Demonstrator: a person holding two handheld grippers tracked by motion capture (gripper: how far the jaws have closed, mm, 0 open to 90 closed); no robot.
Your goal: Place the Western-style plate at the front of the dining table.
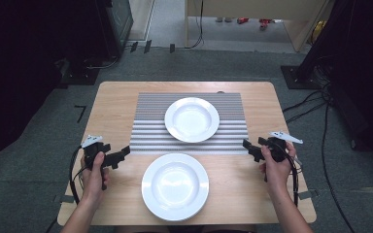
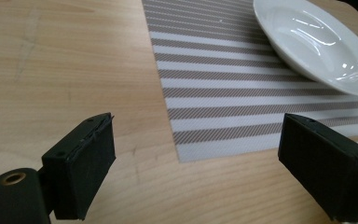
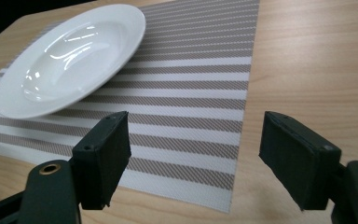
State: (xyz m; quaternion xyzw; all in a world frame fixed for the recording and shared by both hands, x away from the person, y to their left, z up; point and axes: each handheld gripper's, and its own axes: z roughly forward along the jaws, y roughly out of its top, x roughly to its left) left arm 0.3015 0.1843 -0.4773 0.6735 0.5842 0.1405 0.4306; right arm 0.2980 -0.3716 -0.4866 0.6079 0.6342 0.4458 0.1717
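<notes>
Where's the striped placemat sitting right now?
In the high view the striped placemat lies mid-table toward the far edge, under the far plate, with the near plate just in front of it.

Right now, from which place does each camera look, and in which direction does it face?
High view: sits above the person's side of the table, facing forward and down; both forearms show, with the left tool and right tool flanking the near plate.
Left gripper view: rides the left tool, looking over its open jaws at the striped mat.
Right gripper view: rides the right tool, looking over its open jaws.
Shared: both gripper views show the mat and the far plate, from opposite sides.
</notes>
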